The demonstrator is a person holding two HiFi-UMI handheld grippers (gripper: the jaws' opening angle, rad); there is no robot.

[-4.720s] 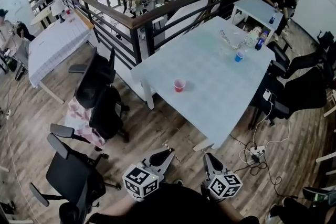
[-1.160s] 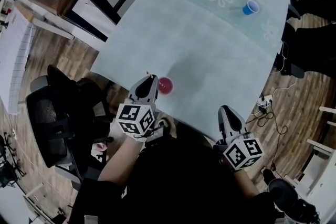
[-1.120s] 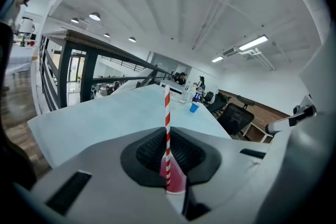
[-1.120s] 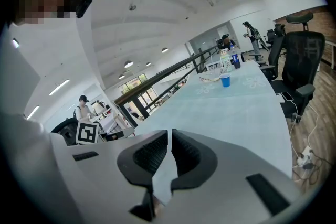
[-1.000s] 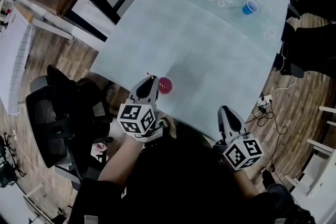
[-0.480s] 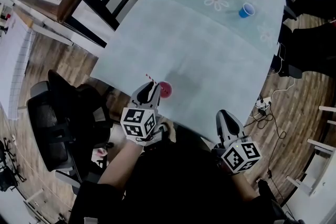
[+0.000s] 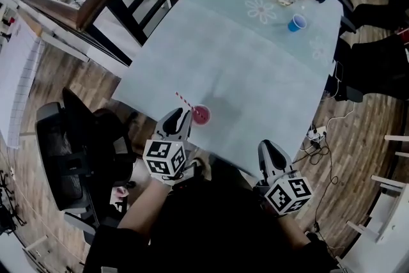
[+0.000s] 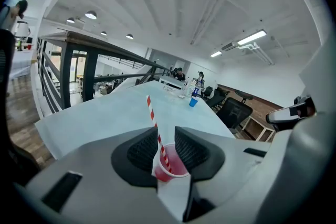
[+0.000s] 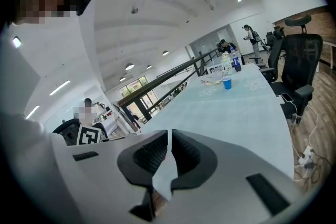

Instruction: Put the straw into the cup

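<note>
The pale bench [image 7: 255, 73] fills most of the head view, with a black office chair [image 7: 70, 150] on the floor to its left. The left tool [image 7: 181, 117] hangs at the bench's near edge, its jaws narrowly apart and closed on nothing. The right tool [image 7: 263, 147] waits off the edge with its jaws together and empty. The red cup [image 7: 200, 115] stands just beyond the left tool. The red-and-white striped straw [image 7: 184, 101] sits in the cup, leaning left.
</note>
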